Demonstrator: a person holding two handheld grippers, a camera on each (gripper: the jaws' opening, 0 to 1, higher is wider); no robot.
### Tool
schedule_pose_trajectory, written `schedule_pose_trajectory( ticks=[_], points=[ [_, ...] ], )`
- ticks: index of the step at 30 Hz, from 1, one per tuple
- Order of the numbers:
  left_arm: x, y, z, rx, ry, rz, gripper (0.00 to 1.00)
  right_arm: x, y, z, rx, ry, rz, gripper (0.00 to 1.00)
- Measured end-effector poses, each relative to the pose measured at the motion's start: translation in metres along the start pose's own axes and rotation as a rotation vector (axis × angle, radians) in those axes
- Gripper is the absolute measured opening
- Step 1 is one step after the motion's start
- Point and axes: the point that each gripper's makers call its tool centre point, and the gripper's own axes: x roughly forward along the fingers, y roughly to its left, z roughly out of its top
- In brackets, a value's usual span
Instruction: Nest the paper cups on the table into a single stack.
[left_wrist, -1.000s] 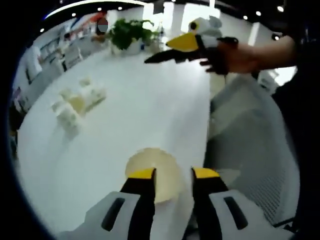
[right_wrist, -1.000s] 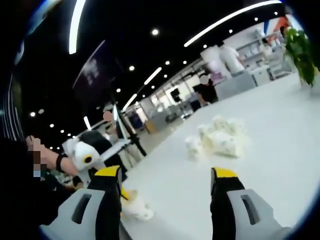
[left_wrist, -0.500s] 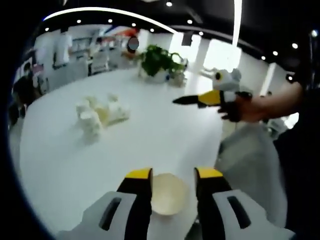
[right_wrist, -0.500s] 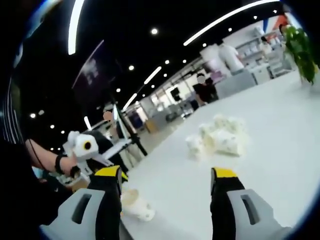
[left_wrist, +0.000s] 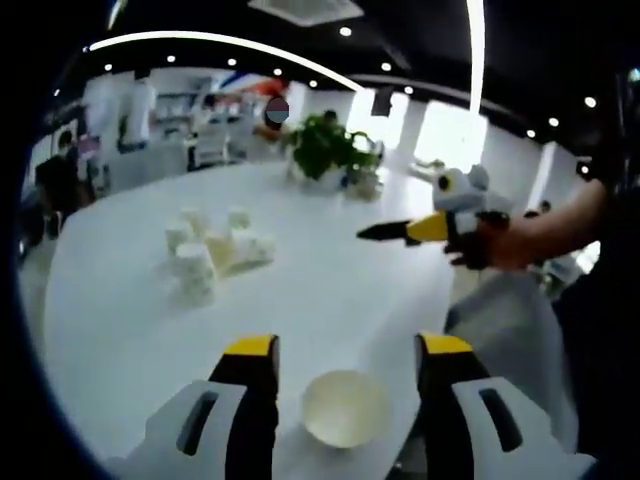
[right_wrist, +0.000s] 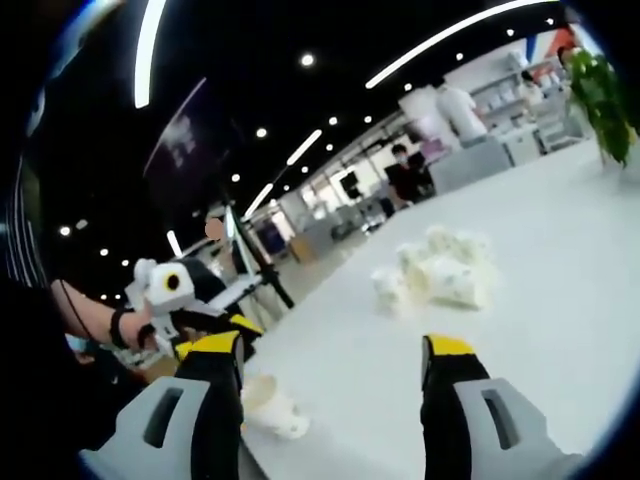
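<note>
Cup (left_wrist: 345, 407) on its side sits at the bottom centre of the left gripper view, directly between the 2 yellow-tipped jaws of the left gripper (left_wrist: 345, 350), mouth turned toward the camera. Its long axis runs roughly along the gripper's line of sight, away into the frame. The jaws stand wide, with a gap on either side of the rim, so nothing is held yet. In the right gripper view this cup (right_wrist: 272, 407) lies at the lower left near the table's edge, beside the left gripper (right_wrist: 205, 335) that reaches in from the left.

The right gripper (right_wrist: 330, 350) is also spread wide and has hold of nothing; bare white table (right_wrist: 560, 300) shows between its jaws. By my reading the left gripper is far nearer this cup, and closing on it is the likely next step.

The cup looks cream-white, thin-walled and light, so it may roll or crush.

Farther off, a loose cluster of paper cups (left_wrist: 210, 250) lies tumbled at the left middle of the left gripper view, and right of centre (right_wrist: 435, 270) in the right gripper view, well apart from both grippers. Beyond them a potted plant (left_wrist: 325, 148) stands near the far edge.
</note>
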Motion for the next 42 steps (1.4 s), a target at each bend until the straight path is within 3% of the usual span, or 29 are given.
schedule_pose_trajectory(
  ticks=[3,12,18,29,34,42],
  points=[
    [-0.003,0.004,0.007,-0.03,-0.048,0.016,0.59,0.001,-0.001,-0.001,-0.004,0.007,0.0,0.7],
    [-0.01,0.015,0.006,-0.065,-0.08,0.068,0.71,0.007,-0.005,0.005,-0.04,0.034,0.007,0.73],
    [-0.014,0.021,0.006,-0.093,-0.109,0.091,0.77,0.012,-0.018,0.013,-0.075,0.055,-0.005,0.76],
    [-0.025,0.036,0.01,-0.162,-0.197,0.175,0.99,0.025,-0.039,0.021,-0.121,0.11,-0.02,0.87],
    [-0.029,0.04,0.006,-0.18,-0.203,0.199,0.98,0.035,-0.047,0.02,-0.151,0.165,-0.008,0.93],
    [-0.033,0.045,0.004,-0.209,-0.219,0.224,0.98,0.057,-0.059,0.033,-0.197,0.207,0.021,0.9]
  ],
)
